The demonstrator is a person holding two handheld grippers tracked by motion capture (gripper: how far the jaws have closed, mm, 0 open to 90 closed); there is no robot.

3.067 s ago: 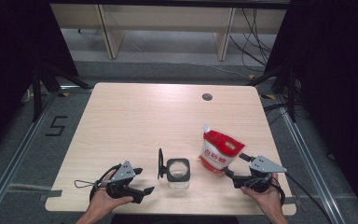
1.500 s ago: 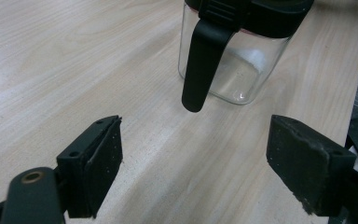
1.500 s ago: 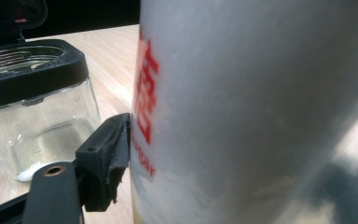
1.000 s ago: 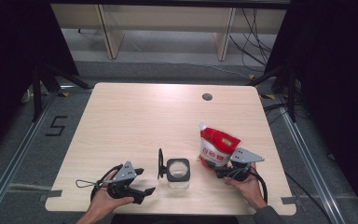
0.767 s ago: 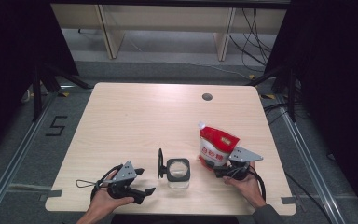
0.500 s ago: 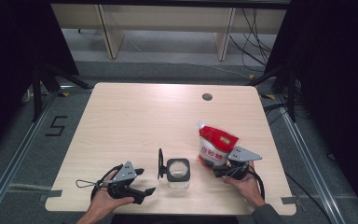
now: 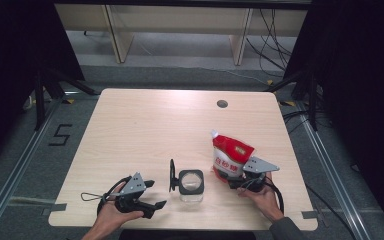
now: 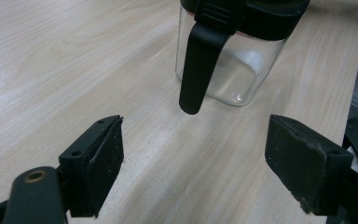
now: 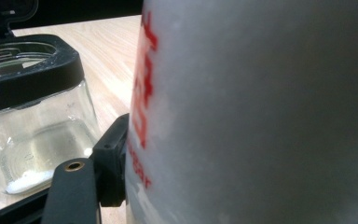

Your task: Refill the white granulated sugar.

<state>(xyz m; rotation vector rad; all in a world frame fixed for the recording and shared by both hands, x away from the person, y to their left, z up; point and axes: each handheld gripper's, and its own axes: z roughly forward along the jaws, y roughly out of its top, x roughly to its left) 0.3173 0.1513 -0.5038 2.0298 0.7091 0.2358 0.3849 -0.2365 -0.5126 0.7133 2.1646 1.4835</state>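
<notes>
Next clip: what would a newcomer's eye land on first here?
The red-and-white pouch stands near the table's right front, with the right gripper closing its jaws around the base. Just left of it sits a glass jar with its black lid flipped open, and the left gripper rests open nearby.

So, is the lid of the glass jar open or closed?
Open. The black lid stands up on edge at the left side of the glass jar, and the jar's mouth is uncovered.

We read a black "5" point(image 7: 61, 135) marked on the floor left of the table. The red and white pouch point(image 7: 230, 157) carries red printed characters on its white panel, too blurred for us to read.
</notes>
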